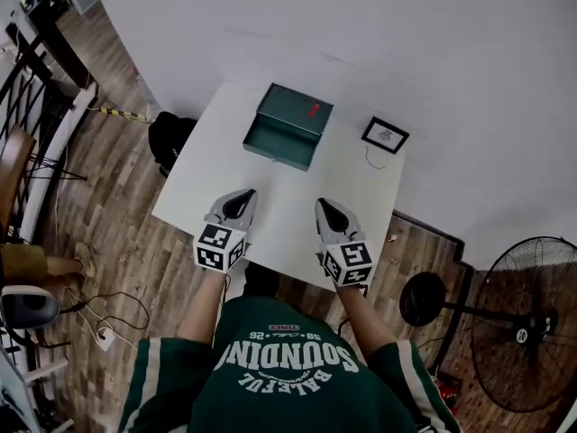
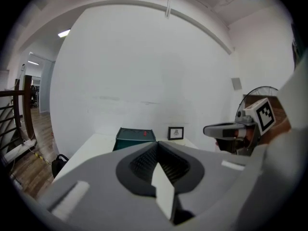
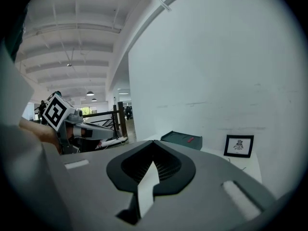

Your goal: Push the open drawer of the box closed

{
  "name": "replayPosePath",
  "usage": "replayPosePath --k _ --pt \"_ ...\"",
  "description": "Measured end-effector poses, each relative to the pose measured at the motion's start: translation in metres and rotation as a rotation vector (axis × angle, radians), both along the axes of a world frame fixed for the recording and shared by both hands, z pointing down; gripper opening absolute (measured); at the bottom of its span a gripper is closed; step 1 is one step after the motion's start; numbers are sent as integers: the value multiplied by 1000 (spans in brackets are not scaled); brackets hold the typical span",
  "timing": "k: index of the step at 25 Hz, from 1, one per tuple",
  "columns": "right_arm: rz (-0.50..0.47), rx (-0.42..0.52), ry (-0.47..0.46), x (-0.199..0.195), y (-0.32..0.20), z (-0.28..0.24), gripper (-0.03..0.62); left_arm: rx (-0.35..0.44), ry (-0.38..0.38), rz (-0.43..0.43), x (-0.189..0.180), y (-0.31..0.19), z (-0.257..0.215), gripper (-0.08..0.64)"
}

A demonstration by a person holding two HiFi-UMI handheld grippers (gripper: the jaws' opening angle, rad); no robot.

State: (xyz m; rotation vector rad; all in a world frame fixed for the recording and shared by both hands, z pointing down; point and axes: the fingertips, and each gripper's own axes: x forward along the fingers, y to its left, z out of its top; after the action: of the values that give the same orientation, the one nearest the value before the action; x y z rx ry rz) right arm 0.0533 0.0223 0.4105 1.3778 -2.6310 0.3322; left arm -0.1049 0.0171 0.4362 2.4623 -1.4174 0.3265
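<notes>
Left gripper (image 1: 250, 193), right gripper (image 1: 319, 204), jaws together, green box (image 1: 296, 110), drawer (image 1: 273, 140) open

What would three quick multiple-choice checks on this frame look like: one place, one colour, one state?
1. In the head view, where does the framed picture stand relative to the box?
A. to its left
B. on top of it
C. to its right

2. What colour is the box?
A. dark green
B. yellow
C. white

3. The box's drawer is:
A. shut flush
B. pulled open
C. lying on the floor

Key:
1 C: it stands on the white table to the box's right, apart from it.
2 A: the lid and walls are dark green.
3 B: the drawer juts out toward the table's near edge, with its inside showing.
</notes>
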Motion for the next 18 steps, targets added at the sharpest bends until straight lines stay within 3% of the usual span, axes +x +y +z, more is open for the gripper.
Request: replayPosePath --k 9,18 --pt "109 -19 10 -26 -89 -1 2 -48 2 99 -32 -97 17 52" --pt "165 -4 23 -15 -119 -3 2 -73 29 151 -18 -130 31 52"
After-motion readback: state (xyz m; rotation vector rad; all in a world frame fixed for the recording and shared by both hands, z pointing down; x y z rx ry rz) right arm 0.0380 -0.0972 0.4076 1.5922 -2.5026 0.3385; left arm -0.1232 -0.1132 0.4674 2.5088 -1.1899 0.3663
